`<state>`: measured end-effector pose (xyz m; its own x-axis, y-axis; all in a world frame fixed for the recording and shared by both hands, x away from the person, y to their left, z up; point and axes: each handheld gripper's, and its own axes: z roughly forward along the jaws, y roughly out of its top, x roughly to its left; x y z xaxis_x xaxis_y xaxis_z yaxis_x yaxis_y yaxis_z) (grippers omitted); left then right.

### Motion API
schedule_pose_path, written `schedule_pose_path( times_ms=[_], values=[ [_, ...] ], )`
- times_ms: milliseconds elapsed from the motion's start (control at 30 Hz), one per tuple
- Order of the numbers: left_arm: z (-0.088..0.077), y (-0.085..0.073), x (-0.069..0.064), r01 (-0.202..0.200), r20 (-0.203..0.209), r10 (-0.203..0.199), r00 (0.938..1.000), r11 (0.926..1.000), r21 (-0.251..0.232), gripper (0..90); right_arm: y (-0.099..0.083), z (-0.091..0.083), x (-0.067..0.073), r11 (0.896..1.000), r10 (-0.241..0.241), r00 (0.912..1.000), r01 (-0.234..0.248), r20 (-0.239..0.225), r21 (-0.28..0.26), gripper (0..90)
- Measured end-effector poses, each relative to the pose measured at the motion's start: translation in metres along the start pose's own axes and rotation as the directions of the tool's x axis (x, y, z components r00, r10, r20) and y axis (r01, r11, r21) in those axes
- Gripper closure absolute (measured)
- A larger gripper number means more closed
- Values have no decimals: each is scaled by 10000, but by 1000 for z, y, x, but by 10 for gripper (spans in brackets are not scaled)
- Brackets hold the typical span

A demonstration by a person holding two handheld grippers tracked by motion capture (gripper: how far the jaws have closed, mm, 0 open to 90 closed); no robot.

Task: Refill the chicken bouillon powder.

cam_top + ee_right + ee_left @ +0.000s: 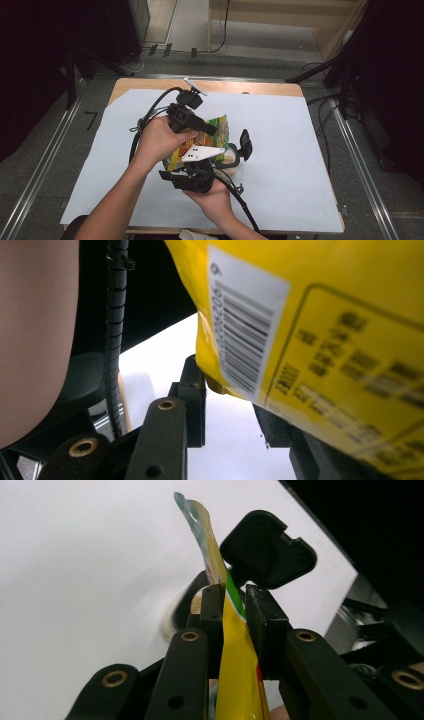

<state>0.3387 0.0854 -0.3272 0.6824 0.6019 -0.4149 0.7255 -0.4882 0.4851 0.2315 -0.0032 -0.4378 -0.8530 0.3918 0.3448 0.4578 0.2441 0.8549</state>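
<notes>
A wide sheet of smooth white paper point(290, 150) covers most of the wooden table point(260, 88), with bare room on every side of the work at its middle. Above it is a glossy yellow and green snack bag point(220, 131), thin and flat, held over a round cup point(231, 161) with its black hinged lid point(245, 144) up. The left gripper point(233, 605) pinches the bag's edge between narrow jaws. The right gripper point(235, 405) has the bag's lower corner between its jaws; whether they press it I cannot tell.
</notes>
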Motion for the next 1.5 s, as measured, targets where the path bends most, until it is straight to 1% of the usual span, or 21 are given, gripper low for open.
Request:
schedule_pose_path(
  times_ms=[67, 200, 400, 500, 600, 867, 1367, 1500],
  values=[
    [2, 1, 6, 199, 270, -202, 9994, 9998, 99, 791, 0, 0, -1, 10000, -10, 10000, 10, 13, 74, 701],
    [2, 2, 8, 228, 347, -232, 9991, 9997, 127, 791, 0, 0, -1, 9999, -7, 10000, 7, 6, 114, 702],
    [2, 1, 8, 239, 309, -241, 9992, 9997, 56, 790, 0, 1, -2, 9998, -122, 9999, 121, 68, 170, 702],
    [1, 1, 8, 172, 270, -172, 9995, 9998, 29, 789, 0, 2, -2, 9996, -190, 9998, 188, 83, 202, 701],
    [2, 1, 8, 211, 276, -211, 9994, 9998, 1, 790, 0, 2, -3, 9996, -181, 9998, 179, 73, 207, 702],
    [3, 1, 10, 148, 254, -148, 9996, 9999, 19, 789, 0, 1, -3, 9995, -172, 9998, 170, 85, 256, 702],
    [4, 2, 7, 66, 216, -66, 9997, 10000, 47, 789, -1, 1, -5, 9996, -209, 9997, 206, 144, 217, 703],
    [4, 3, 5, 34, 208, -34, 9998, 10000, 19, 785, -1, 0, -4, 9998, -73, 9999, 72, 77, 178, 701]
  ],
)
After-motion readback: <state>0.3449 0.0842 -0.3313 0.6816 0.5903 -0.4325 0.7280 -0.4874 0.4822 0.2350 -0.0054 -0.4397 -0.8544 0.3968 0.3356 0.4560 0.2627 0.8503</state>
